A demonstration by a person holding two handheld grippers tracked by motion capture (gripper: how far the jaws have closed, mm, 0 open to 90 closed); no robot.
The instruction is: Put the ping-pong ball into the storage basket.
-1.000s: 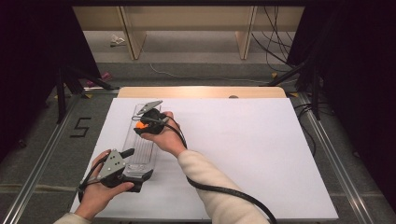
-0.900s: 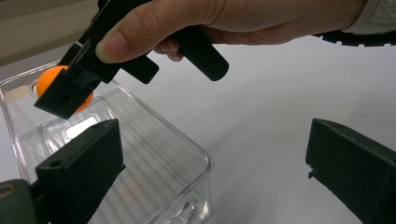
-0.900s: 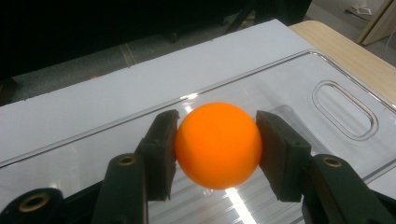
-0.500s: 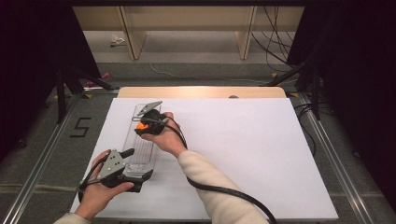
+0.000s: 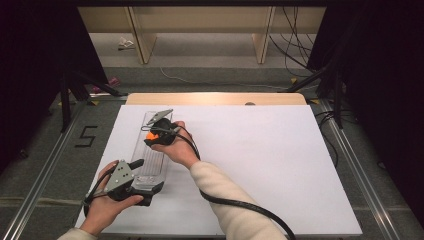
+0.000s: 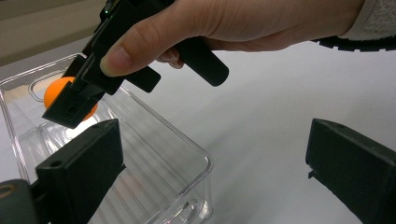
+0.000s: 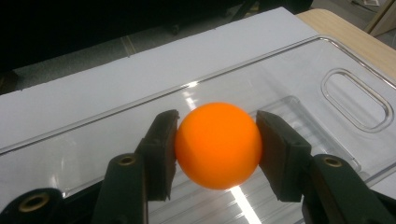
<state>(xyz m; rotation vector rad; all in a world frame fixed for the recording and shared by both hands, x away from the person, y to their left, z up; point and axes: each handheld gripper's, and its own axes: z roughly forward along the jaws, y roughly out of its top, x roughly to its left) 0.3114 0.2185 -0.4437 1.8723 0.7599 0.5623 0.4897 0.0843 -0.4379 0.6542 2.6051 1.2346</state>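
Observation:
A clear plastic tray [image 5: 152, 165] lies lengthwise on the left part of the white tabletop [image 5: 260, 165]. Over its far half my right gripper [image 5: 151, 138] is shut on an orange ball [image 5: 148, 135]. In the right gripper view the ball [image 7: 218, 144] sits squeezed between both pads above the tray's ribbed floor [image 7: 285, 74]. My left gripper [image 5: 144, 187] rests at the tray's near end. In the left gripper view its jaws [image 6: 215, 177] stand wide apart, the tray's near corner [image 6: 187, 154] lies between them untouched, and the ball [image 6: 55, 91] shows beyond.
The tabletop's wooden far edge [image 5: 215, 98] borders the white sheet. Metal rails [image 5: 345, 150] run along both sides. A "5" mark [image 5: 86, 136] lies on the floor at left. The right gripper's cable [image 5: 240, 205] trails along the forearm. White surface stretches to the right of the tray.

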